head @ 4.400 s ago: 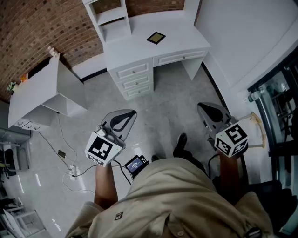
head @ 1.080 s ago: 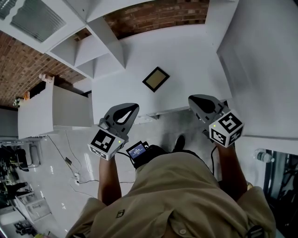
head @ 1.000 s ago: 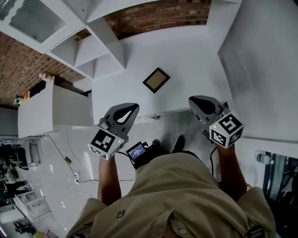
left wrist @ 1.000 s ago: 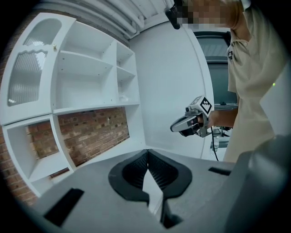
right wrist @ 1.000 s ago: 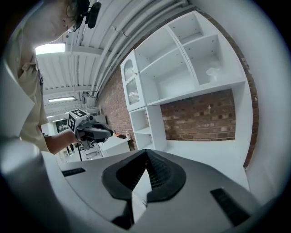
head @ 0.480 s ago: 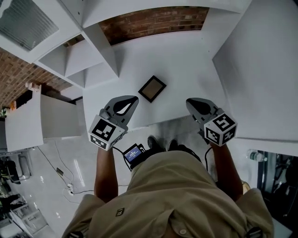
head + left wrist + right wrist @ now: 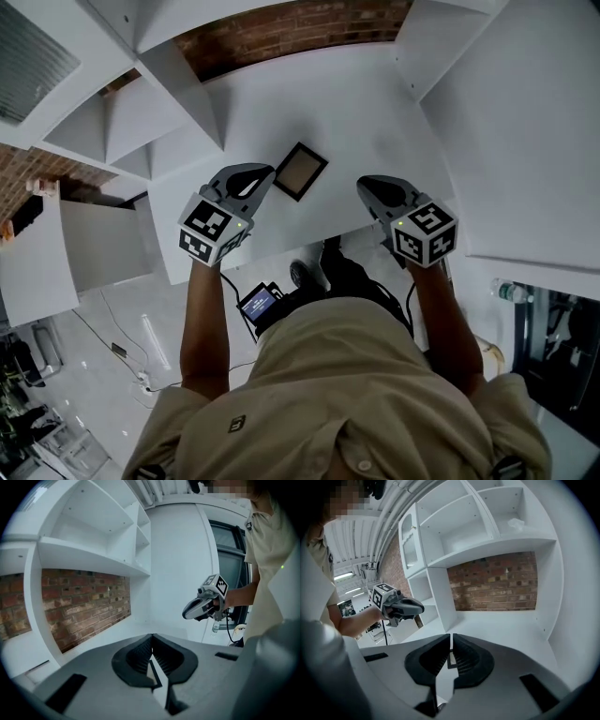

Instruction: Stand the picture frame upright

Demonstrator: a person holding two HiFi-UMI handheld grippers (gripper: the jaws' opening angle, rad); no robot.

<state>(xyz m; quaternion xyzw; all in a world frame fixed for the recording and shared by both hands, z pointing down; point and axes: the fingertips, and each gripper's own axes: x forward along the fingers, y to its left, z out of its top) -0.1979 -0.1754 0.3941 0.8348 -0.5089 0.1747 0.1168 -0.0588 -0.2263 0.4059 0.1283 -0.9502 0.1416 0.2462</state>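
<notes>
A small dark picture frame [image 7: 300,171] with a pale insert lies flat on the white desk [image 7: 375,112]. My left gripper [image 7: 268,172] hangs just left of the frame's near corner, its jaws closed tip to tip with nothing between them. My right gripper [image 7: 362,186] hovers a short way to the frame's right, also shut and empty. In the left gripper view the closed jaws [image 7: 152,636] point past the right gripper [image 7: 201,607]. Below the closed tips [image 7: 451,636] in the right gripper view, a sliver of the frame [image 7: 450,660] shows.
White shelf compartments [image 7: 178,103] rise at the desk's left, and a white side panel [image 7: 506,122] stands on its right. A brick wall [image 7: 281,23] backs the desk. The desk's front edge runs under both grippers, with the person's feet and a small screen [image 7: 255,305] below.
Both grippers have moved forward and down over the desk's front edge, closing in on the frame from either side. The view has drawn nearer to the desk. The frame lies where it was.
</notes>
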